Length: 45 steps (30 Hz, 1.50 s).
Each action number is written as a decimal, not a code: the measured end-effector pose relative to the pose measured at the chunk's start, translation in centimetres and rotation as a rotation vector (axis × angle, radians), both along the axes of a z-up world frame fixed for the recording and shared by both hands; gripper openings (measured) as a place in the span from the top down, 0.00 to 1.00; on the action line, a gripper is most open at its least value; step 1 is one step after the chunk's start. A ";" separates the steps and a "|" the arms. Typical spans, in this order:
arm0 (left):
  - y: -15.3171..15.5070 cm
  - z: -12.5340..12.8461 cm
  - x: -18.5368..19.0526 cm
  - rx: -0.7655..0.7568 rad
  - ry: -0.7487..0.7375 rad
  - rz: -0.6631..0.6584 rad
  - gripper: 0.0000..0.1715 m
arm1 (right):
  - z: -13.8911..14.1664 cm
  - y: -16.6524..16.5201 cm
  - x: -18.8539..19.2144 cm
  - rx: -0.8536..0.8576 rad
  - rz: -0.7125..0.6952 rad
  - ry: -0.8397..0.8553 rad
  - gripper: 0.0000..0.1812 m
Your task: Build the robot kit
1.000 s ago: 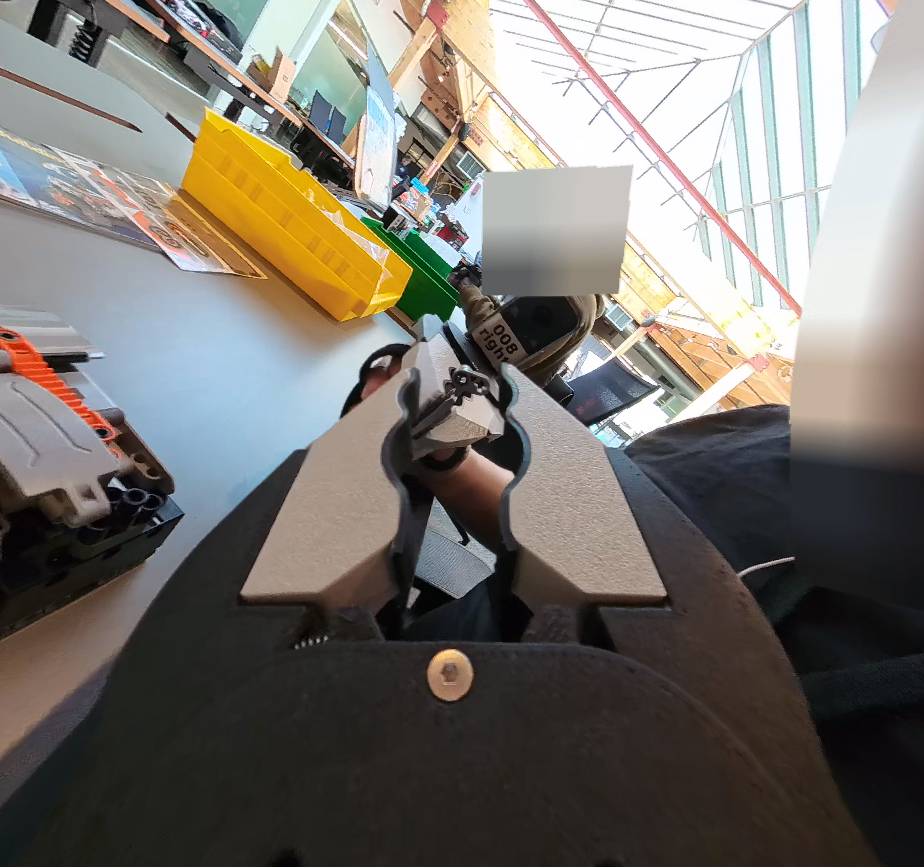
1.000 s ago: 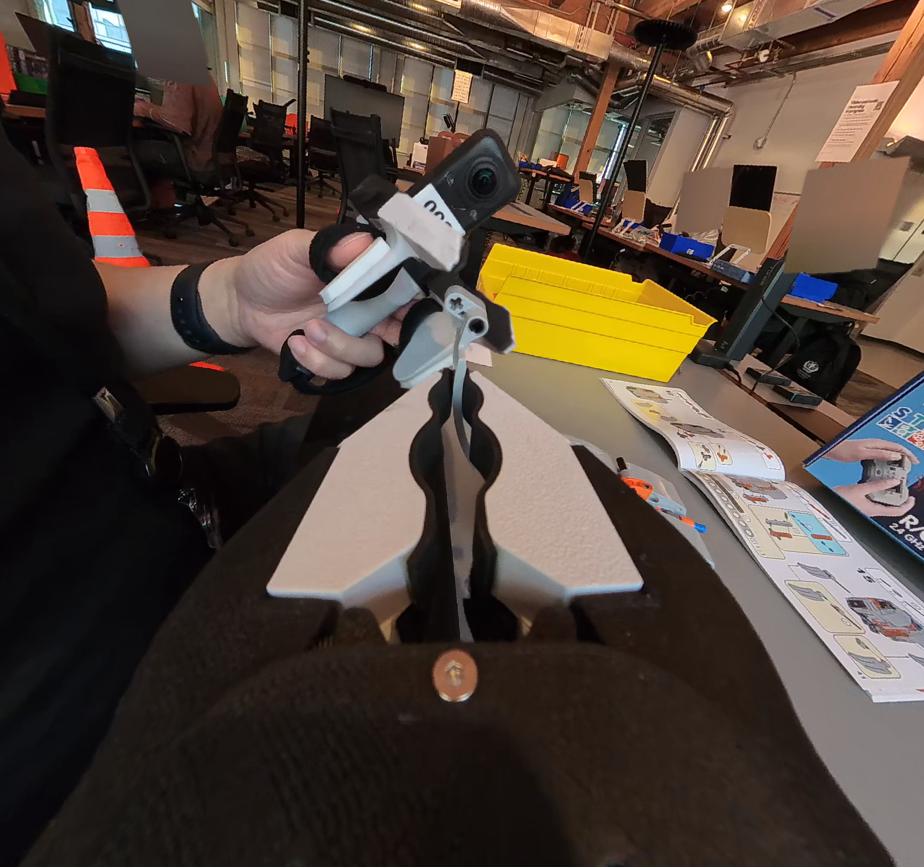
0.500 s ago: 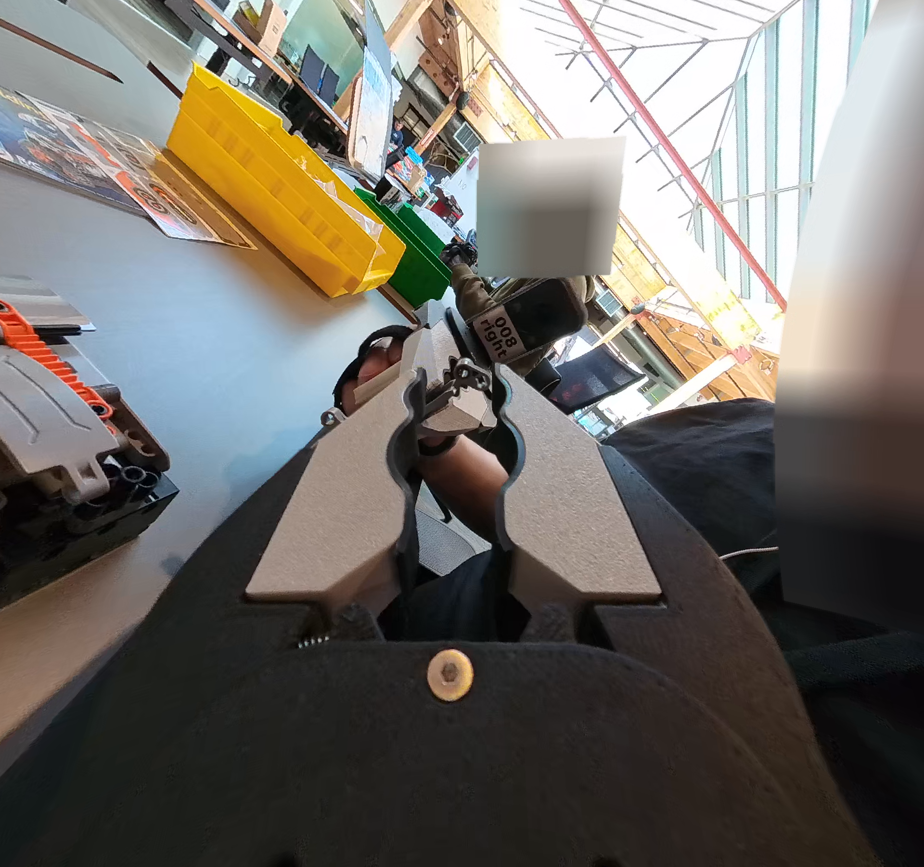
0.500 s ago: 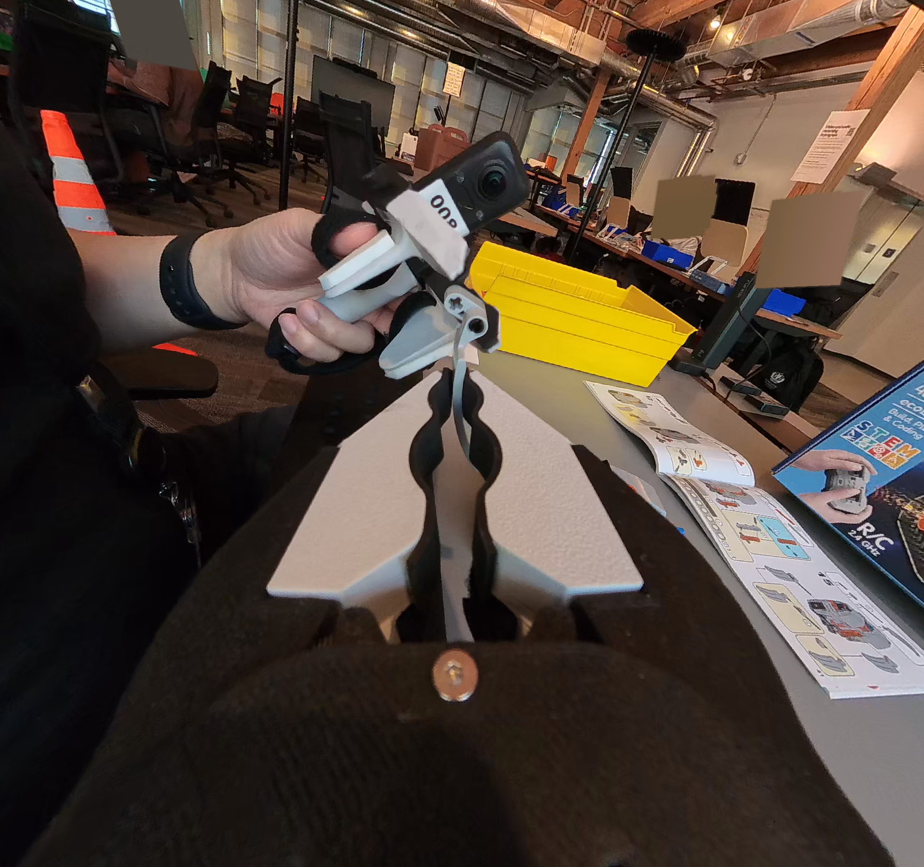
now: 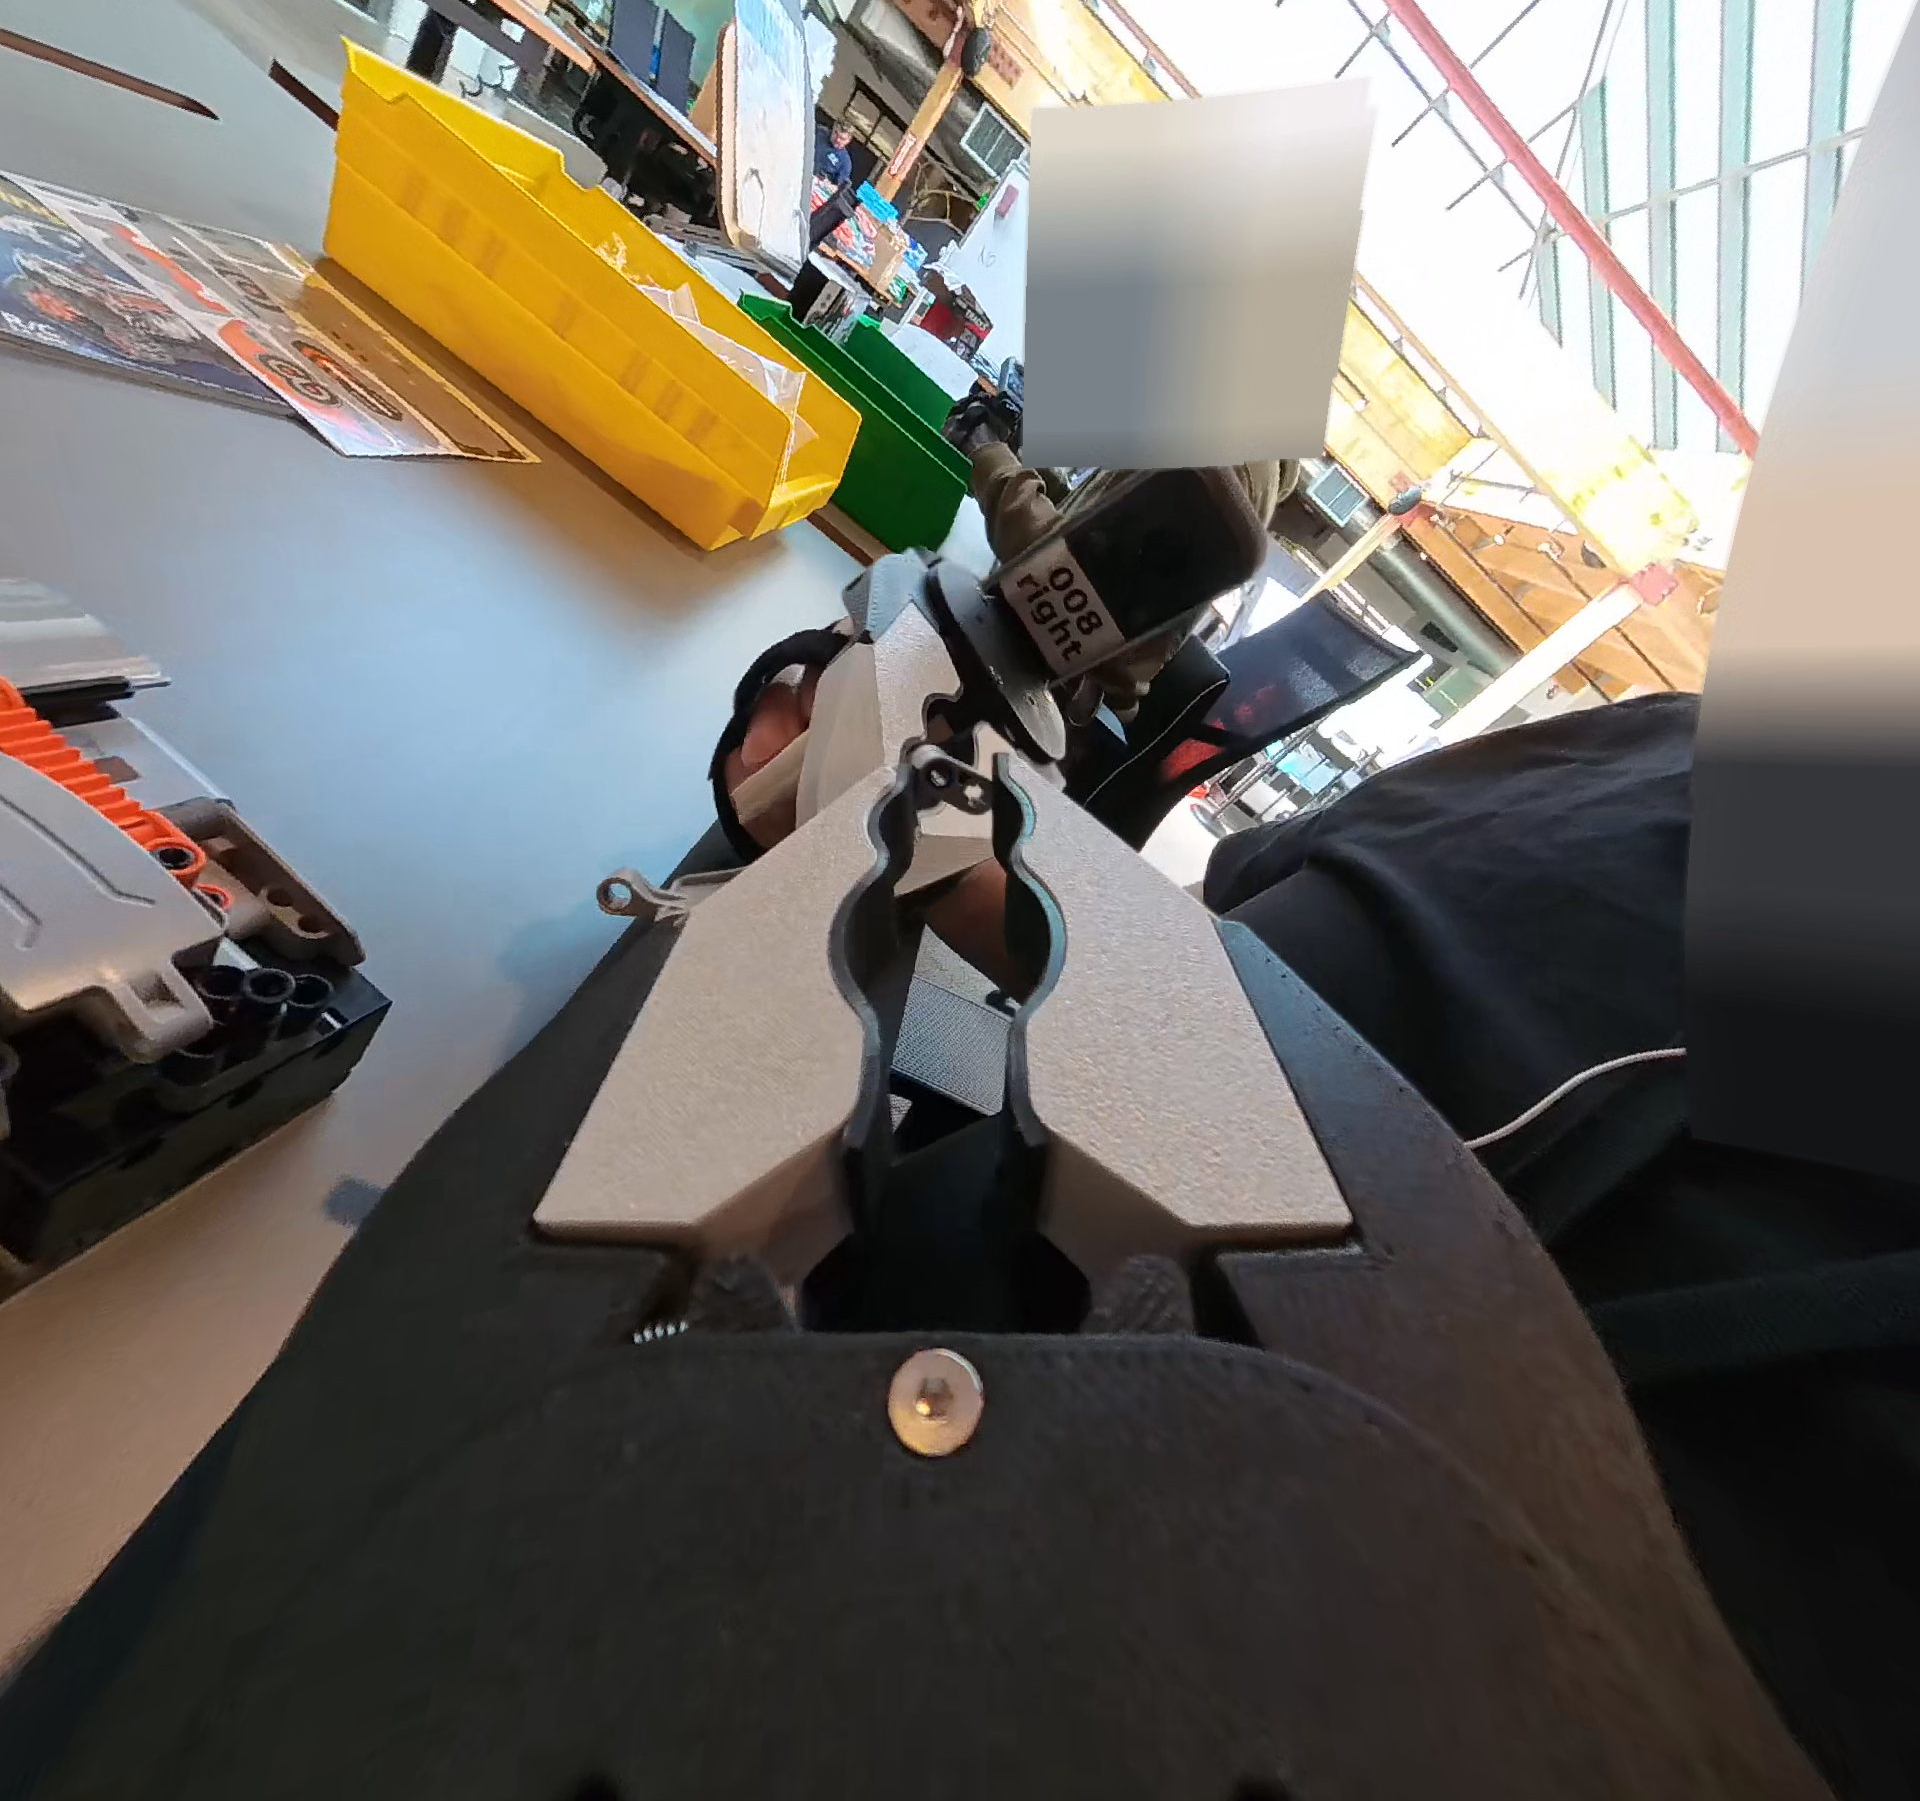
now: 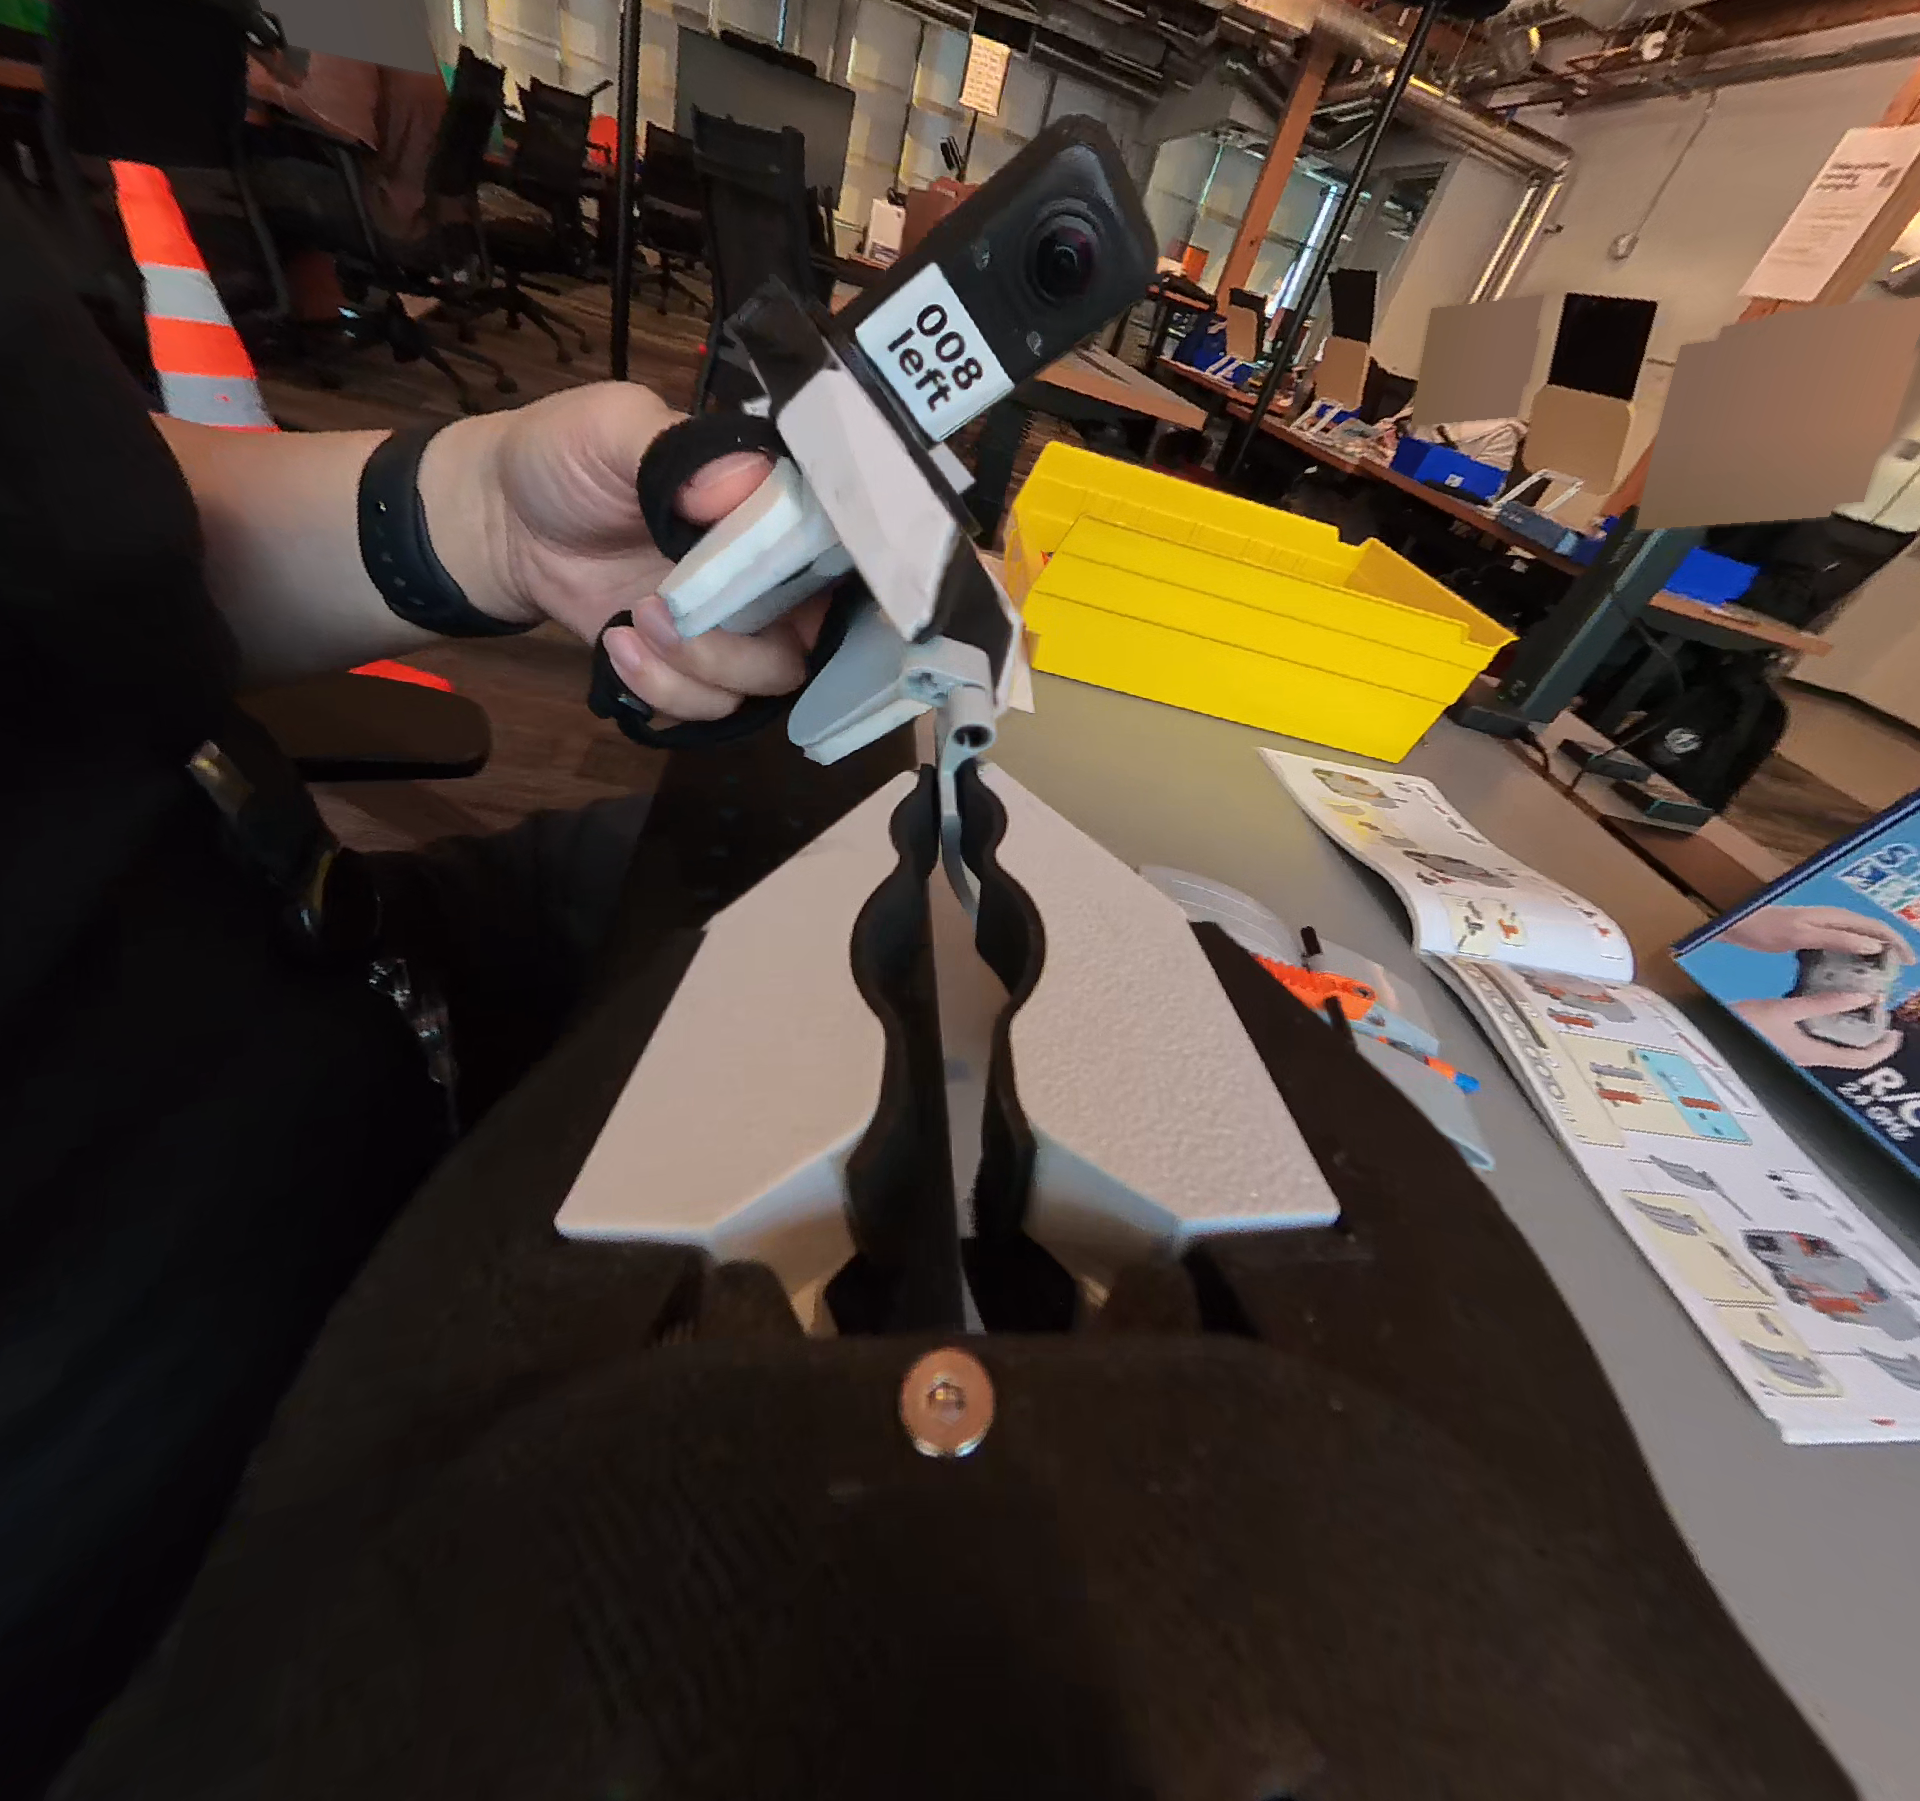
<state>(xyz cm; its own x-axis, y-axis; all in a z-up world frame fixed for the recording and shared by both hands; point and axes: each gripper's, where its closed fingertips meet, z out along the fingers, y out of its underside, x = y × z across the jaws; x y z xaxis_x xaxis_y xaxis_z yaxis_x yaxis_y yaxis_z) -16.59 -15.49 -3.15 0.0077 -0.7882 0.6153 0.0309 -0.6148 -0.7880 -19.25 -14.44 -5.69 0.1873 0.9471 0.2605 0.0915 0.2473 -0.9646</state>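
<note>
- Part-built toy model (image 5: 114, 930), grey, orange and black: rests on the surface (image 5: 416, 608) at its left edge, well apart from both tools.
- Printed sheet (image 5: 208, 297): lies flat on the surface, just beside the yellow bin (image 5: 582, 338); a green bin (image 5: 883, 442) stands touching the yellow bin's far end.
- Small grey ring-ended part (image 5: 636, 894): lies on the surface just beside the left tool's outer finger.
- Left gripper (image 5: 956, 780): held in a hand (image 6: 561, 515) wearing a black wristband, raised off the surface; jaws closed to a narrow gap, pinching a grey connector (image 6: 940, 679) at their tips.
- Right gripper (image 6: 951, 785): points at the left one, tips near tips; jaws almost together, clamped on a thin grey strip (image 6: 971, 735) whose tubular end pokes out past the tips and touches the connector from below.
- Open instruction booklet (image 6: 1558, 1076): lies flat on the surface to the right of the right gripper.
- Blue box (image 6: 1818, 972): lies at the far right, just beside the booklet.
</note>
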 end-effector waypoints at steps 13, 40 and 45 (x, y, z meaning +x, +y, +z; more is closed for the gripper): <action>-0.4 -0.2 -0.3 0.225 0.064 0.005 0.93 | 0.0 -1.9 -0.4 -0.376 0.243 0.054 0.99; 1.2 -0.9 0.4 -0.045 0.049 -0.034 0.96 | -0.2 -0.5 0.2 -0.615 0.233 0.103 1.00; 0.2 0.6 0.6 -0.002 -0.020 -0.056 0.96 | 1.5 -1.7 0.7 -0.671 0.372 0.192 0.99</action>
<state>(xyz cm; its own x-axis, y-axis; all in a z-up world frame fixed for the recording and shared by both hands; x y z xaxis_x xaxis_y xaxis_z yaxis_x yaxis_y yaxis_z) -15.98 -15.32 -2.56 -0.0490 -0.7857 0.6167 0.0119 -0.6178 -0.7862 -18.58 -16.17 -4.17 -0.1886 0.8999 -0.3932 -0.0666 -0.4112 -0.9091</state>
